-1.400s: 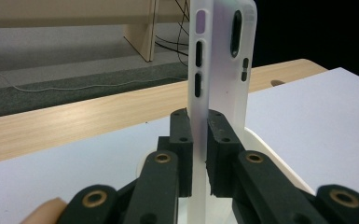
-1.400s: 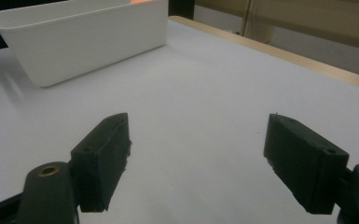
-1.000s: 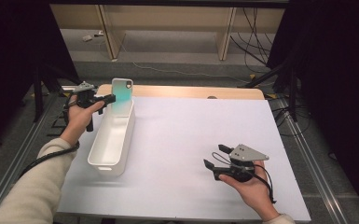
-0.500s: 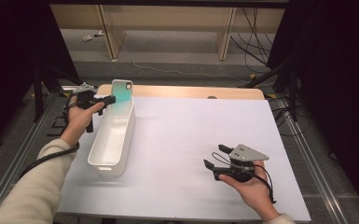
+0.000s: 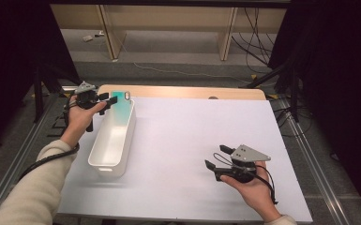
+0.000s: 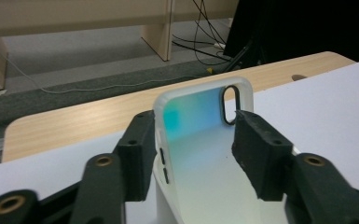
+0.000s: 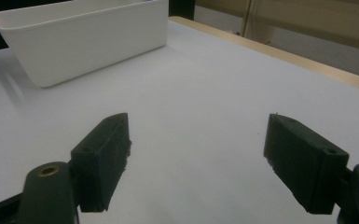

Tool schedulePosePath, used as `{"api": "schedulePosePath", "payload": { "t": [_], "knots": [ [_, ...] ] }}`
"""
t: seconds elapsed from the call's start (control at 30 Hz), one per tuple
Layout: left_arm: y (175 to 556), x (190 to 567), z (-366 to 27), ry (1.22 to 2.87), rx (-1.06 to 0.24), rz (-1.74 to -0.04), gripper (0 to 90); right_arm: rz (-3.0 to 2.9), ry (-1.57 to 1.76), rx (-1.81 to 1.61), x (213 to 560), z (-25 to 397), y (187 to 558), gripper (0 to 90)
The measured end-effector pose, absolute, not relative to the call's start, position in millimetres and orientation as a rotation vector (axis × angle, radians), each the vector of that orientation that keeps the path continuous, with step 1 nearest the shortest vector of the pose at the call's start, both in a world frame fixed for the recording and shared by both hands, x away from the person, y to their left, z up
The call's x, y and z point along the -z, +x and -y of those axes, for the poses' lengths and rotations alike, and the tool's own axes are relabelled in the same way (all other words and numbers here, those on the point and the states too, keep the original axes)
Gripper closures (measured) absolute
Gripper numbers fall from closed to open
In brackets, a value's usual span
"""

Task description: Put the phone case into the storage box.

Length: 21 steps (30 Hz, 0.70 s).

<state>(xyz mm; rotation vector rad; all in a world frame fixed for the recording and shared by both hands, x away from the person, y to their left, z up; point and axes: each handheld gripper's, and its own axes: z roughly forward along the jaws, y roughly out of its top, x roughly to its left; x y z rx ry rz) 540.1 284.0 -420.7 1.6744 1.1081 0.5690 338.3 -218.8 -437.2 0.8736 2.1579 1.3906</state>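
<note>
1. High view: I see the left gripper (image 5: 104, 101) in the upper left of the frame, held over the far end of a white bin (image 5: 112, 140). A phone case (image 5: 120, 104) with a teal-tinted back stands between its jaws, upright at the bin's far end.
2. High view: the bin lies lengthwise on the left part of the white table (image 5: 192, 140), its near end toward the lower left of the frame. I note a wooden edge (image 5: 183, 92) running along the table's far side.
3. High view: the right gripper (image 5: 215, 157) sits in the lower right of the frame, held in the right hand (image 5: 255, 190) just above the table, well apart from the bin. Its jaws stand spread with nothing between them.
4. Left gripper view: I confirm the grasp. Both black jaws press the side edges of the phone case (image 6: 203, 135) at frame centre. The oval camera cutout sits at the case's upper right corner, and side-button slots show beside the left jaw.
5. Right gripper view: the jaws stand wide apart at the bottom of the frame, released, over bare table (image 7: 205, 107). The bin (image 7: 84, 37) lies in the upper left of the frame.
</note>
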Motion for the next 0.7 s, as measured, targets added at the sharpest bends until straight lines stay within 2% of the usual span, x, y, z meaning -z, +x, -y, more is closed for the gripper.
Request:
{"api": "schedulePosePath", "payload": {
  "t": [0.2, 0.43, 0.53, 0.7],
  "knots": [
    [535, 413, -286, 1.661, -0.596, -1.114, 35.5, -2.160, 0.878, -1.389, 437, 219, 338, 23.7],
    [526, 411, -288, 1.681, -0.604, -1.141, 15.7, -2.155, 0.876, -1.394, 438, 218, 338, 23.2],
    [523, 409, -289, 1.677, -0.608, -1.138, 13.9, -2.156, 0.880, -1.389, 437, 219, 338, 22.9],
    [518, 406, -289, 1.675, -0.593, -1.137, 5.8, -2.156, 0.882, -1.392, 437, 219, 338, 22.3]
  ]
}}
